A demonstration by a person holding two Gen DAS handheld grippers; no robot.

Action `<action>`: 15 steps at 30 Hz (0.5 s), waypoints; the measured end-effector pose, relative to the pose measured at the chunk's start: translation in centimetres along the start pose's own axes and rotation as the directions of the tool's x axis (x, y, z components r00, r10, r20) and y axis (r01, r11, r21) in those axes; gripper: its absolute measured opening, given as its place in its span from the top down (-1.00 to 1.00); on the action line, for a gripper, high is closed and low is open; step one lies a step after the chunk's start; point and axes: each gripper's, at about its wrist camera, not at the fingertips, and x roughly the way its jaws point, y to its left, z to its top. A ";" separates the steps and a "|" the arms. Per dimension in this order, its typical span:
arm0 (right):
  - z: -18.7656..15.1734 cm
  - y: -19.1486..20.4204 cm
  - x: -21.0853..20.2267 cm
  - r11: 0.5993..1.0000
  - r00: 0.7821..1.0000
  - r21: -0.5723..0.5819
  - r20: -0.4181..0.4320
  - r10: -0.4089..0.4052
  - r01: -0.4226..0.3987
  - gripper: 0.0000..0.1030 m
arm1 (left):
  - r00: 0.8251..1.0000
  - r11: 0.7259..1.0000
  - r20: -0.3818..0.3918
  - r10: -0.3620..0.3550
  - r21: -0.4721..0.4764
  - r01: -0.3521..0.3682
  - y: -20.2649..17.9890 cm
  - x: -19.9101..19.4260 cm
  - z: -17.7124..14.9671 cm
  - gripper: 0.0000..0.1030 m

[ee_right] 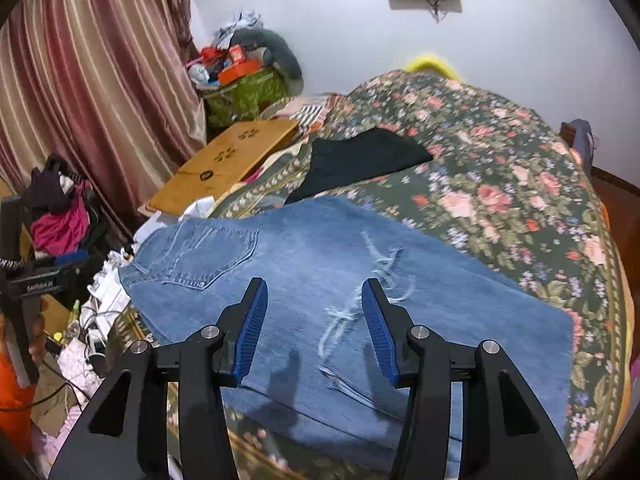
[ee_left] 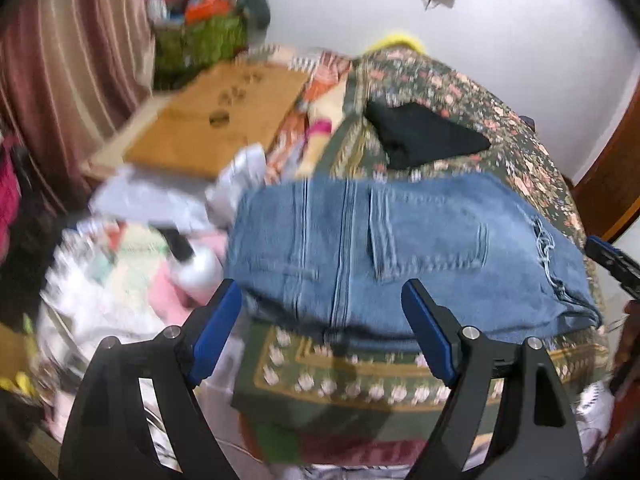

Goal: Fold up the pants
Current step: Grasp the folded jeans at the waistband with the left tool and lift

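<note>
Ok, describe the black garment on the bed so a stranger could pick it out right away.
Start from the bed with the floral cover. The blue jeans lie across its near part; just beyond them sits the folded black garment. It is the only plain black, unpatterned piece on the cover.

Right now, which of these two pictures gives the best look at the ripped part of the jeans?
The right wrist view. The frayed rip sits mid-frame on the jeans, fairly sharp, just beyond the right gripper. In the left wrist view the rip is small, blurred and off near the jeans' right edge.
</note>
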 end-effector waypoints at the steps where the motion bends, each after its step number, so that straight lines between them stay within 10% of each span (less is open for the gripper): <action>1: -0.1 0.2 0.6 1.000 1.000 -0.001 -0.014 -0.002 0.002 0.12 | 1.000 1.000 -0.018 -0.017 -0.019 0.017 0.4 0.5 -0.4 -0.60; 15: -2.3 0.5 5.0 0.997 0.984 -0.058 -0.171 -0.057 0.048 0.12 | 0.939 0.915 -0.128 -0.320 -0.300 0.271 2.7 6.5 -3.4 -0.71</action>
